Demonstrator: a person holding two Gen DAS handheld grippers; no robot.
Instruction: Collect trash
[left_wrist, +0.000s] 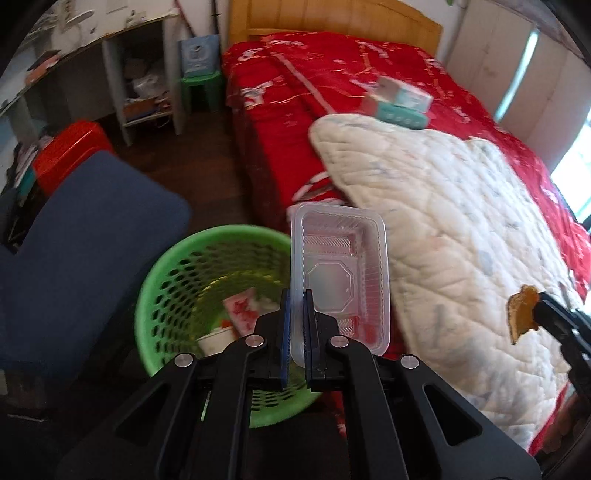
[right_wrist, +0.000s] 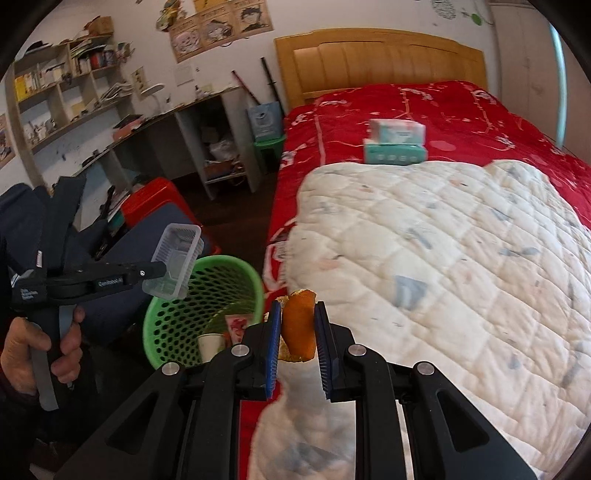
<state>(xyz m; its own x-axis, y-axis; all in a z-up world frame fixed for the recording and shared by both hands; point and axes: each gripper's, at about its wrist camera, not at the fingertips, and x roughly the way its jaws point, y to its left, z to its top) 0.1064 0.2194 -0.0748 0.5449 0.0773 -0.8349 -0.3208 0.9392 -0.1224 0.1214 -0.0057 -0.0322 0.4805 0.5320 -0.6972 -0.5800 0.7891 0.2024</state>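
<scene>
We were mid-delivery: our left gripper (left_wrist: 295, 299) pinched shut on the clear plastic tray (left_wrist: 340, 273) above the green basket (left_wrist: 166, 266); our right gripper (right_wrist: 297, 321) clamped orange peel (right_wrist: 300, 325) just beside it. Next: release over the basket.

Pretty lived-in bedroom: wooden-headboard bed (right_wrist: 380, 62) with red patterned bedspread (right_wrist: 443, 110) on the right, cluttered white wall shelves (right_wrist: 66, 85) and desk (right_wrist: 192, 110) far left, dark wood floor (left_wrist: 207, 173), daylight from the right.

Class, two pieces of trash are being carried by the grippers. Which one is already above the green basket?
The clear plastic tray in the left gripper is above the green basket; the orange peel in the right gripper is over the bed.
</scene>
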